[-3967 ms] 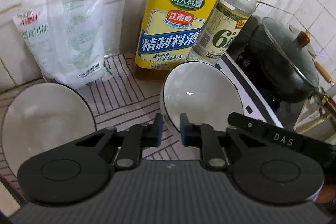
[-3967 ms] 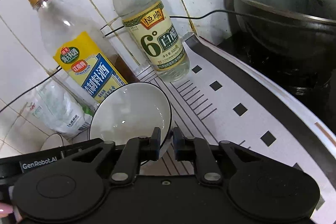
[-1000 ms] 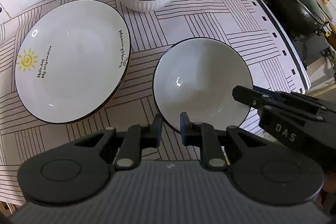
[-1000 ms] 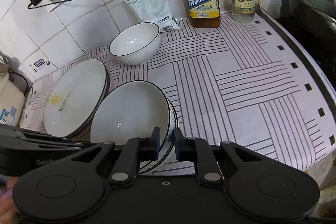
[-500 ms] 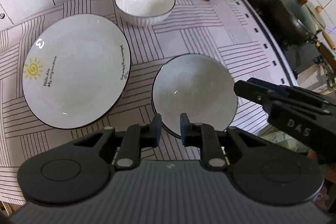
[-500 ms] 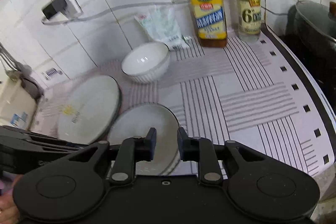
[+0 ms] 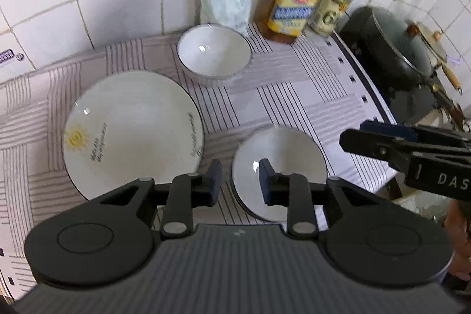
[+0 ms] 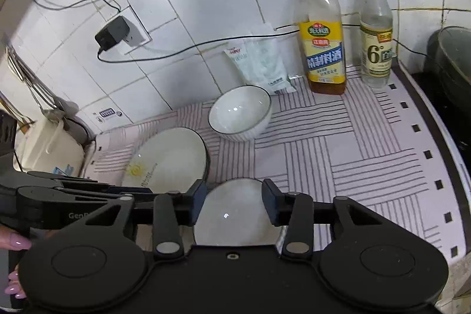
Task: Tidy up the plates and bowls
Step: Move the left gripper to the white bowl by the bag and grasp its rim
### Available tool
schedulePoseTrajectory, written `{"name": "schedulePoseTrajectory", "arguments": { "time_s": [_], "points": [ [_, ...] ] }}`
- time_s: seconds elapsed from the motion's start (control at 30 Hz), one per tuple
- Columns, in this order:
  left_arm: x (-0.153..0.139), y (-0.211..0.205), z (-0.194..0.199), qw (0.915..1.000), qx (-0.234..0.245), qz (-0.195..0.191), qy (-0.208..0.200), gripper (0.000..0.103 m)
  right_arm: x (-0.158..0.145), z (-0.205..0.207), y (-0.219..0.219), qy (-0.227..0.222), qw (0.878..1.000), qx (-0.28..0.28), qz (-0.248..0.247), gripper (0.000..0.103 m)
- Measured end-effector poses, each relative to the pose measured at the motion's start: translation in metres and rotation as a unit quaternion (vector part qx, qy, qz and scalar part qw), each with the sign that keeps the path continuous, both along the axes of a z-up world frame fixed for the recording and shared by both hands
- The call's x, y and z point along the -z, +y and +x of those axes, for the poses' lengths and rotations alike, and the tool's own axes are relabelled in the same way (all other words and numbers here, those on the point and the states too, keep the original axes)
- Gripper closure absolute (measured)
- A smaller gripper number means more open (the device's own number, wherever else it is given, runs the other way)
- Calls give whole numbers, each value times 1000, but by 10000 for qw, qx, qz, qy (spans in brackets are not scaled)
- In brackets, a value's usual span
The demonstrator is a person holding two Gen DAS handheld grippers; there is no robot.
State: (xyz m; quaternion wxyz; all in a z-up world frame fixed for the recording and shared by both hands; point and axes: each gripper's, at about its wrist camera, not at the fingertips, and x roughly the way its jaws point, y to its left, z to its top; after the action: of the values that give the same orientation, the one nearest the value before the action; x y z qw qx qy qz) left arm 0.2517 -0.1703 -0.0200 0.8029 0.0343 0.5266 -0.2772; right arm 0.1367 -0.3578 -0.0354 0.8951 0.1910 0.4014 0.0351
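Plates and bowls sit on the striped cloth (image 7: 309,96) over the desk, all glazed white ceramic with dark rims — stiff, likely slippery, brittle if knocked together, and heavy enough that a rim pinch should sit deep.

From the left wrist view, the small plate stack (image 7: 279,161) lies just ahead of and below the left gripper (image 7: 240,181), slightly to its right; the gripper's jaws are spread and hold nothing. The large sun-print plate (image 7: 132,125) lies to the left, near the stack but apart. The deep bowl (image 7: 214,52) stands farther back by the salt bag (image 7: 226,2) and two bottles (image 7: 297,5). The right gripper (image 7: 368,137) reaches in from the right, above the desk's edge; from here I cannot tell its opening.

From the right wrist view, the right gripper (image 8: 234,203) is spread wide and empty, with the small plate stack (image 8: 235,214) directly beneath its gap. The large sun-print plate (image 8: 167,158) lies to the left, the deep bowl (image 8: 240,112) beyond. The bowl's tall wall offers the best hold at its rim; the flat plates offer only a thin lip.
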Motion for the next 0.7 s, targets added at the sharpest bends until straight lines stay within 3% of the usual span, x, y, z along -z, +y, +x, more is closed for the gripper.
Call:
{"name": "schedulePoseTrajectory", "arguments": {
  "time_s": [0.27,0.33,0.53,0.7],
  "points": [
    [-6,3,36,9988,-274,-35,-414,72,23,49,-15,231,9972,138,697,52],
    [4,-1,47,9977,-238,-60,-636,69,38,68,-21,261,9951,49,957,52],
    [52,-8,87,9962,-573,-188,-627,69,81,118,-38,459,9892,263,1366,52],
    [69,-22,121,9950,-563,-87,-815,68,94,151,-39,641,9906,383,1149,52]
  ]
}}
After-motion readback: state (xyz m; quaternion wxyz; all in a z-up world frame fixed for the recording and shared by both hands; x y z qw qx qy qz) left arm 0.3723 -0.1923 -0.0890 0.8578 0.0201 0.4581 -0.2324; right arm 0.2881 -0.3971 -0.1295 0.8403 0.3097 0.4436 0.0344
